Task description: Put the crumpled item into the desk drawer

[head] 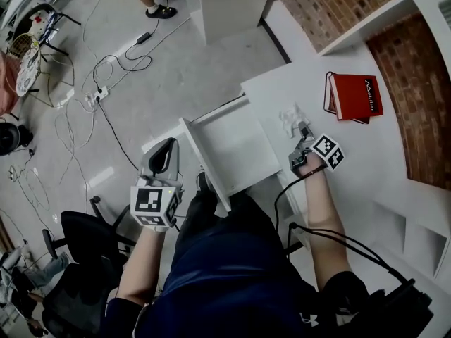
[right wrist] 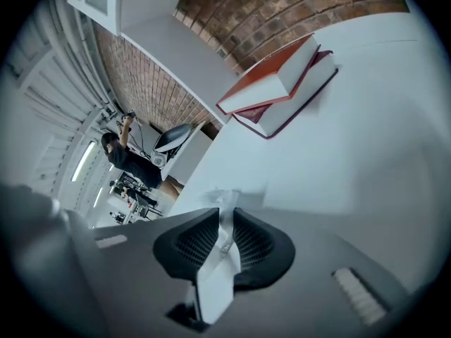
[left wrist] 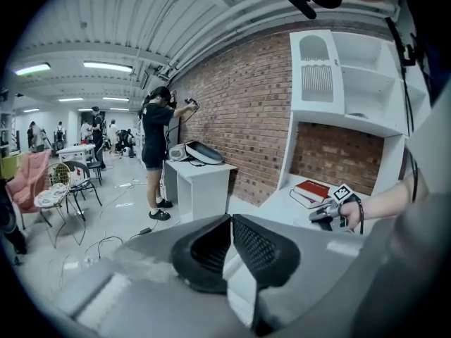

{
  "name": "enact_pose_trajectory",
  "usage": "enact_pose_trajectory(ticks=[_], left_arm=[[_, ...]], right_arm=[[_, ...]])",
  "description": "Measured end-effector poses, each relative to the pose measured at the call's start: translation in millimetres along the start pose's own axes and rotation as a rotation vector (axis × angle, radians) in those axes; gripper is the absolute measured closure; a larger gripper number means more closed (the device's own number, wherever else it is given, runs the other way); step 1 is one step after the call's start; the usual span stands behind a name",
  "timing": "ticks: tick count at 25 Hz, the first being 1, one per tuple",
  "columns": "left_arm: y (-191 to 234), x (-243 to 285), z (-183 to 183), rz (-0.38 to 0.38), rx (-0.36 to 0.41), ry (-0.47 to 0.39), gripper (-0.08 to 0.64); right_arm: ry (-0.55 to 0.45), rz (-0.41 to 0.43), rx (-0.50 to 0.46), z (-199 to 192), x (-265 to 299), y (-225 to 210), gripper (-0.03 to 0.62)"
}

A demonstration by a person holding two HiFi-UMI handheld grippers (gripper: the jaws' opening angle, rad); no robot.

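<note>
The crumpled white paper (head: 290,118) lies on the white desk (head: 366,160), just right of the open drawer (head: 204,157), whose white inside shows nothing in it. My right gripper (head: 301,138) reaches it from the near side. In the right gripper view the paper (right wrist: 227,203) sits pinched between the two black pads of that gripper (right wrist: 227,222), which is shut on it, low over the desktop. My left gripper (head: 163,150) hangs over the floor left of the drawer. Its jaws (left wrist: 231,224) are shut and hold nothing.
A red book (head: 352,97) lies on a second book beyond the paper, also in the right gripper view (right wrist: 278,83). Brick wall and white shelves (head: 416,238) bound the desk on the right. Cables (head: 106,83), a black chair (head: 77,238) and a standing person's feet (head: 158,5) occupy the floor.
</note>
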State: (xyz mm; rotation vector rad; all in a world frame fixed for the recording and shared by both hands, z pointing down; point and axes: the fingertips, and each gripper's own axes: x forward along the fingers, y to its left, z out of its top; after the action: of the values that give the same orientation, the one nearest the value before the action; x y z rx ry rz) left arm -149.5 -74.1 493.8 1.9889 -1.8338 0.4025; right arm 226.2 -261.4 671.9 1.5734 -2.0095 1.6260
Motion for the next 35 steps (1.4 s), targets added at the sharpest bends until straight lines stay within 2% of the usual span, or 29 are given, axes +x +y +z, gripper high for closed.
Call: enact_pose_trajectory(ticks=[4,17,28,35], left_arm=[[-2.0,0.1,-0.2,-0.007,-0.003,-0.001,0.548],[-27.6,1.1,0.7,-0.059,0.021,-0.007,0.548],[-0.8,-41.5,-26.5,0.018,-0.017,0.000,0.548],[25.5,-71.7,-48.6,0.078,-0.063,0.020,0.548]], right_arm=[[0.004,0.031,-0.007,-1.7,-1.8,11.1,0.547],[0.031,0.132,-0.059,-29.3,-17.8,49.2,0.563],[0.127,0.227,-0.125,-89.2,-3.6,104.5,0.566],[0.219,0.256,-0.252,-140.1,12.9,136.7,0.566]])
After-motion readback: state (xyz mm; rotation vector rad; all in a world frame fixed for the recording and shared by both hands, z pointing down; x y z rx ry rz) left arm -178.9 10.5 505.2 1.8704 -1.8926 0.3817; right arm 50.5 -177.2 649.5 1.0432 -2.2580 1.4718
